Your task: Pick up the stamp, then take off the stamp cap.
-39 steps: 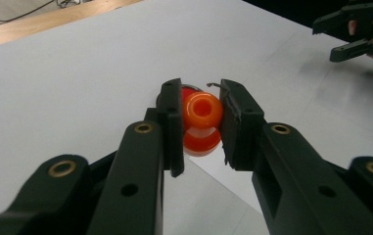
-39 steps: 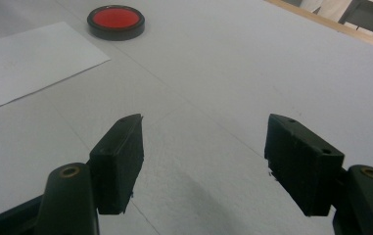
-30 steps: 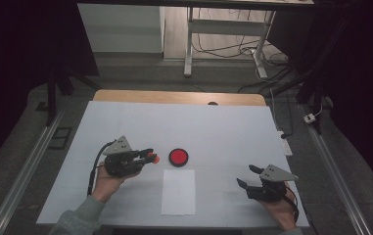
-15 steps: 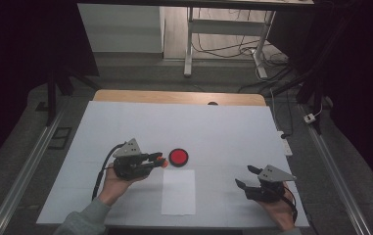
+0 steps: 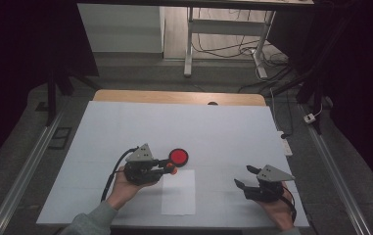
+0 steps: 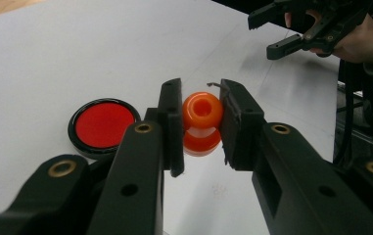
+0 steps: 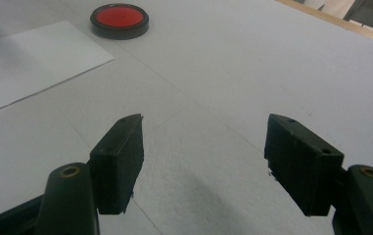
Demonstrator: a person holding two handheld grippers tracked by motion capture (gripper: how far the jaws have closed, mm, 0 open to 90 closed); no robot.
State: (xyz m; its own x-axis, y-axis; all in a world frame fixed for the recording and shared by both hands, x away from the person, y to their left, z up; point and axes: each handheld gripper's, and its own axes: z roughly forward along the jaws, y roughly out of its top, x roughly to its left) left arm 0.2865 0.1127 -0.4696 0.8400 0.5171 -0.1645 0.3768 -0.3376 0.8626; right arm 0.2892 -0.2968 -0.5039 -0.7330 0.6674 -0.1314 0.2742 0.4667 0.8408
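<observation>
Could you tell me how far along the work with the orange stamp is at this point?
Done: the left gripper is shut on the orange stamp, lifted off the table. In hand: it hangs between the red ink pad and the white paper. Left, probably: pressing it on the paper. The right gripper waits open.

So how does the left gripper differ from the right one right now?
The left gripper is shut on an orange stamp, while the right gripper has its jaws wide open with nothing between them. The left gripper sits beside the red ink pad, above the white paper; the right gripper is off to the side. Both are black and hand-held.
</observation>
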